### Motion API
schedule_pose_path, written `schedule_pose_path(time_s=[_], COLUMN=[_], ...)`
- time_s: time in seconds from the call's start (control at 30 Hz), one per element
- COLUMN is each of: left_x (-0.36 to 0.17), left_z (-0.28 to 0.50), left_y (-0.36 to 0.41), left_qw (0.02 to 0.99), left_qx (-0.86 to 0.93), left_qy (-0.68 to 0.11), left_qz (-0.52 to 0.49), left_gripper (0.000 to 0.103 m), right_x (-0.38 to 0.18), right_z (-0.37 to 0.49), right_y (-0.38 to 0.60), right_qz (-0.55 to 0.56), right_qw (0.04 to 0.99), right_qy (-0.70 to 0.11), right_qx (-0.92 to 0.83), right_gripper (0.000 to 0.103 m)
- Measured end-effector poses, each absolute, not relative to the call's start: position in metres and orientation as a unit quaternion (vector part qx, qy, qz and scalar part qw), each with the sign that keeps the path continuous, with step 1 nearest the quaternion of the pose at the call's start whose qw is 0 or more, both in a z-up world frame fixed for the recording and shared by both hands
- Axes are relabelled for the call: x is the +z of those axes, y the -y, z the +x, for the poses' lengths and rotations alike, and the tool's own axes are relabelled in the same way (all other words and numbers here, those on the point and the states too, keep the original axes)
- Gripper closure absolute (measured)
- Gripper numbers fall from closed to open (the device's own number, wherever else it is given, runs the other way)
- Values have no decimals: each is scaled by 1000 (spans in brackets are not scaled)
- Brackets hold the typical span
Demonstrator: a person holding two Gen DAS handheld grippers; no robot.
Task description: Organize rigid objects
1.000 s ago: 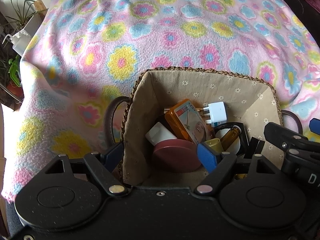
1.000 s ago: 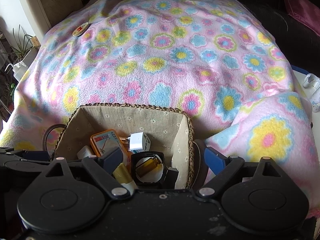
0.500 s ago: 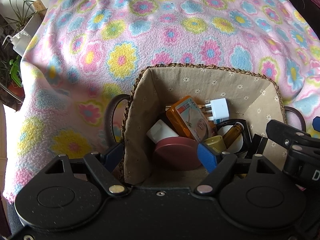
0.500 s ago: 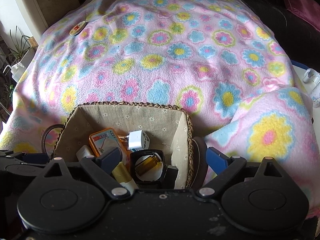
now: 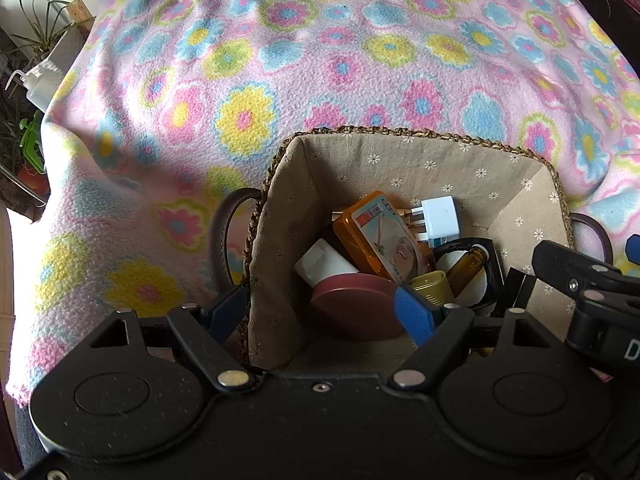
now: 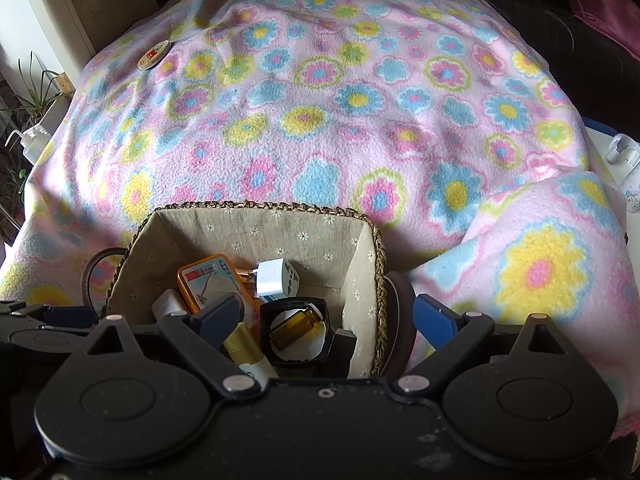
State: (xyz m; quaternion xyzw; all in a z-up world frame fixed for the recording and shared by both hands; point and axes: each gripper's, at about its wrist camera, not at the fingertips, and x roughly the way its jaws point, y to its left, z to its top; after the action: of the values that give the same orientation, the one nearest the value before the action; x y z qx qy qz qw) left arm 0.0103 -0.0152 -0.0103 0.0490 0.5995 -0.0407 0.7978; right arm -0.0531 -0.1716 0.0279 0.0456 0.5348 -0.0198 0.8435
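Basket (image 5: 416, 168) sits at the near edge of the flowered blanket (image 5: 280, 60), and both grippers are straddling its side walls! The left gripper (image 5: 320, 308) stands wide open, one finger outside the left wall by the dark handle (image 5: 224, 236), the other inside among the contents, clamping nothing. The right gripper (image 6: 328, 316) is just as wide, one finger inside, one outside the right wall, gripping nothing either.

Looks like the step in hand is taking hold of the basket by its two walls. The next move calls for both pairs of fingers to close on the woven walls evenly, so it doesn't tip or twist.

The basket's long axis runs left to right, its open mouth facing up. Inside, the orange case (image 5: 380, 236) leans tilted, long axis running near to far. The white plug adapter (image 5: 440, 216) lies with its pins pointing left. The amber vial (image 6: 296, 326) rests across a black-framed ring, neck toward the far right in the left view. A round dark-red lid (image 5: 352, 304) sits nearest.

One small round tin (image 6: 154, 54) lies well apart on the far left of the blanket, not yet gathered
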Motion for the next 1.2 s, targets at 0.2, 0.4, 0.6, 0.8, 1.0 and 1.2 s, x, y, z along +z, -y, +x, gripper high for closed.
schedule_pose_path(time_s=[0.2,0.4,0.6,0.8,1.0,1.2], left_x=[-10,-10,-10,-10,-9,-9], left_z=[10,10,11,11,11,11], left_y=[15,15,15,15,15,15], left_qw=[798,798,798,798,800,800], left_qx=[-41,-41,-41,-41,-40,-40], left_qy=[-599,-599,-599,-599,-596,-597], left_qz=[49,49,49,50,50,49], left_gripper=[25,25,25,25,25,25], right_x=[28,27,27,27,27,27], right_z=[-53,-53,-53,-53,-53,-54], right_y=[172,172,172,172,172,173], right_qz=[46,46,46,46,47,47], right_qw=[844,844,844,844,844,844], right_qy=[-535,-535,-535,-535,-535,-535], right_qx=[-19,-19,-19,-19,-18,-18], right_gripper=[7,6,6,6,6,6])
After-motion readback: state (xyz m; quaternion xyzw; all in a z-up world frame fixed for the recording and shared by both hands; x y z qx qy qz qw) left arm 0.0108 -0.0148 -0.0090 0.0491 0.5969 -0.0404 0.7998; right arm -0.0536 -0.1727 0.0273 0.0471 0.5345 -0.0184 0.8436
